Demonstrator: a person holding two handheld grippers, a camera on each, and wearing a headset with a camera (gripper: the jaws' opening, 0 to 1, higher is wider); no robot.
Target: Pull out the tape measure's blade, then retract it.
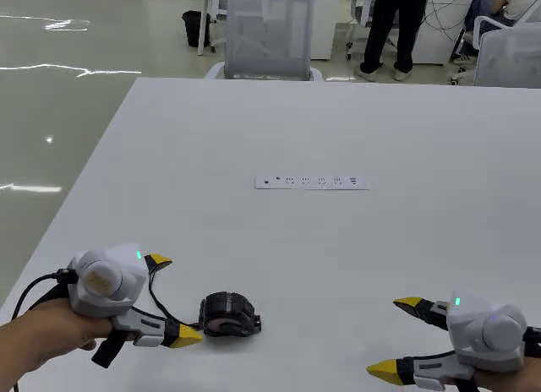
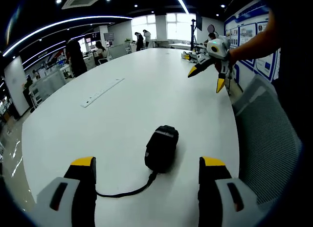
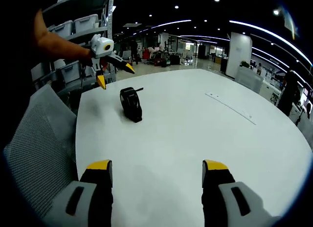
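One tape measure, two claws, one power strip

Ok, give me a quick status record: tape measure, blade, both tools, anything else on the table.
tape measure: black, lying on the white table, ungripped
blade: looks retracted
left tool: open, tape measure just ahead of its jaws
right tool: open, empty, well apart from the tape measure
other: power strip flat at mid-table, beyond both tools
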